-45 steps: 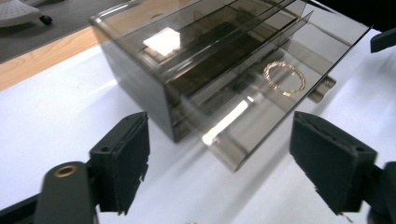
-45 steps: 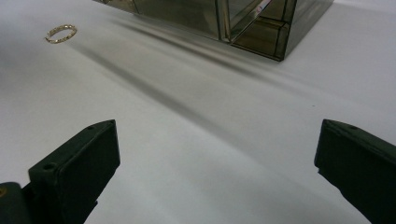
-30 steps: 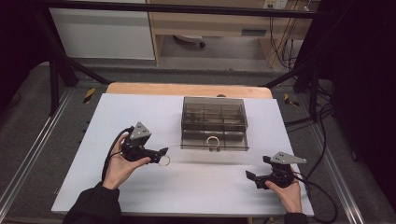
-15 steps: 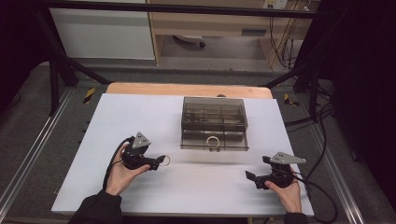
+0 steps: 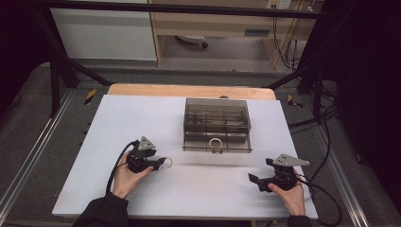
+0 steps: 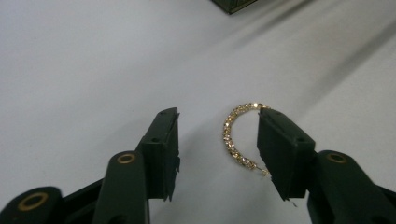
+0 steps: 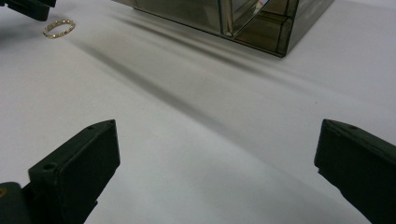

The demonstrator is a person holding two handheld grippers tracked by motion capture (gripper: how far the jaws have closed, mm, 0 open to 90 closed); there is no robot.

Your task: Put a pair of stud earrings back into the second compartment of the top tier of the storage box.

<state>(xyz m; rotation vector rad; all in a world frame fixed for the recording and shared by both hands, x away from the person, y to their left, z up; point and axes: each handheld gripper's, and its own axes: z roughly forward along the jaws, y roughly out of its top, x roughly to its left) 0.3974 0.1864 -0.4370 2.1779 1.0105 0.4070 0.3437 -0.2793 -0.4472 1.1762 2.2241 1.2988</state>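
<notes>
A small gold jewelled hoop lies on the white table, left of centre. My left gripper rests low at it, open. In the left gripper view the hoop lies flat between the two jaws, close against the right-hand one, which hides part of it; my left gripper is not closed on it. My right gripper sits near the front right of the table, open wide with nothing between its jaws. From there the hoop shows far off, beside the left gripper.
A smoky transparent box with inner compartments and a gold ring pull on its front stands at the table's middle back; its corner shows in the right gripper view. A wooden edge runs behind the table.
My left gripper has sunk and drawn slightly toward the person, settling on the table with the hoop at its jaws. The right gripper has not moved.
</notes>
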